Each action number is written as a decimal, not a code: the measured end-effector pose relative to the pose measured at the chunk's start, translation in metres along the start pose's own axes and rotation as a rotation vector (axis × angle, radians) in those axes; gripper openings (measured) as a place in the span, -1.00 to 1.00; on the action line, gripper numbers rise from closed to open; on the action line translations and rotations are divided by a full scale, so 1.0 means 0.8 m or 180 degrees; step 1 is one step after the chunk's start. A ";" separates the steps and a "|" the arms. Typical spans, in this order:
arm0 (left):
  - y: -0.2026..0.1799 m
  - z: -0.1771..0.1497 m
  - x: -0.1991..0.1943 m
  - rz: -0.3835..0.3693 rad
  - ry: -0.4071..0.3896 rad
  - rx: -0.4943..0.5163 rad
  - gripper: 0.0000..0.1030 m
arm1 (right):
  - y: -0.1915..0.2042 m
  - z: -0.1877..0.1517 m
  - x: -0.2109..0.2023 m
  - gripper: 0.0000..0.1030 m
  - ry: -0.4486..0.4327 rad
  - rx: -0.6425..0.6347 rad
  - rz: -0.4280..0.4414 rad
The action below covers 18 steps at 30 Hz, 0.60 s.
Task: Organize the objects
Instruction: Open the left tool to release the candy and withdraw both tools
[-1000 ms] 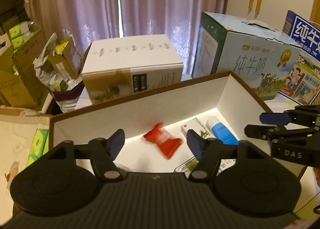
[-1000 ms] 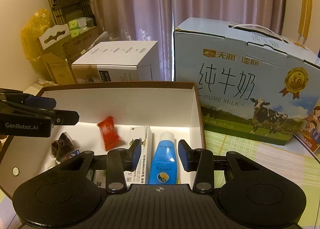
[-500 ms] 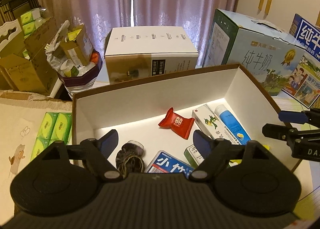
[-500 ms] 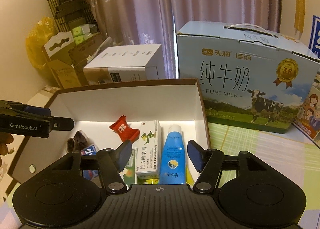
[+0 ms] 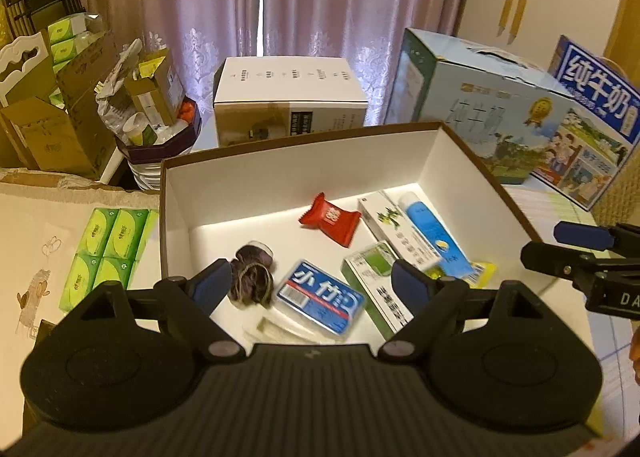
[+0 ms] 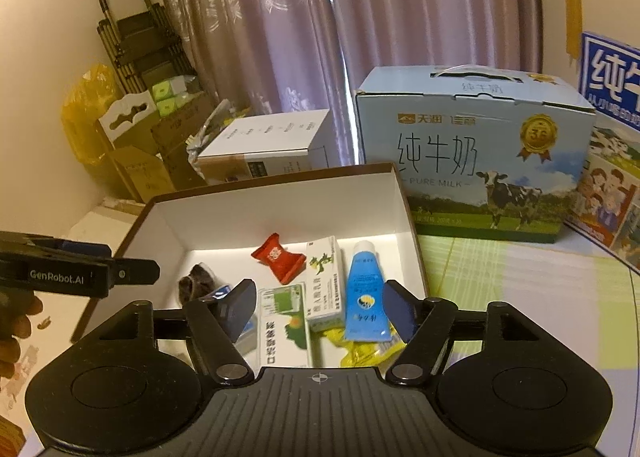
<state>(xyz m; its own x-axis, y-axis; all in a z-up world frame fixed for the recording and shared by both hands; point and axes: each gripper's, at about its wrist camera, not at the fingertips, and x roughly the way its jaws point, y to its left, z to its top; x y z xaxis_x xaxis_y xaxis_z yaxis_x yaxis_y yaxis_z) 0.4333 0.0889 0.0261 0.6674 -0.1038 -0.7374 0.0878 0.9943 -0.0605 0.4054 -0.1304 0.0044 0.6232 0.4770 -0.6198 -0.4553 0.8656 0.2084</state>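
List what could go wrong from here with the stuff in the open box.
1. The blue tube lies across the yellow packet and against the white carton; grabbing one may drag the others.
2. The dark hair tie sits near the box wall, leaving the open left gripper little room.

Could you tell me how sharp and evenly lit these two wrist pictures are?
Left wrist view: warm, dim room light, a bright band along the box floor, motion blur on the blue tube and green carton, edges bowed by the fisheye. Right wrist view: sharper, milk carton print readable, dark corners.
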 end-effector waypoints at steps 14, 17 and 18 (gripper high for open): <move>-0.022 -0.045 -0.071 -0.0074 -0.0039 -0.0032 0.64 | 0.021 -0.034 -0.069 0.31 -0.0027 0.0131 -0.0012; -0.027 -0.057 -0.080 -0.0092 -0.0007 -0.0040 0.64 | 0.026 -0.044 -0.080 0.31 -0.0003 0.0150 -0.0002; -0.029 -0.061 -0.082 -0.0098 0.0002 -0.0040 0.64 | 0.028 -0.048 -0.083 0.31 0.0002 0.0152 0.0002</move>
<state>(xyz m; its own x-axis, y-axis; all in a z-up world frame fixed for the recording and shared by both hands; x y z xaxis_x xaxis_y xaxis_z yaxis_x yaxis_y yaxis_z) 0.3510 0.0742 0.0430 0.6641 -0.1342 -0.7355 0.0989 0.9909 -0.0916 0.3295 -0.1489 0.0215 0.6225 0.4774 -0.6201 -0.4248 0.8716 0.2446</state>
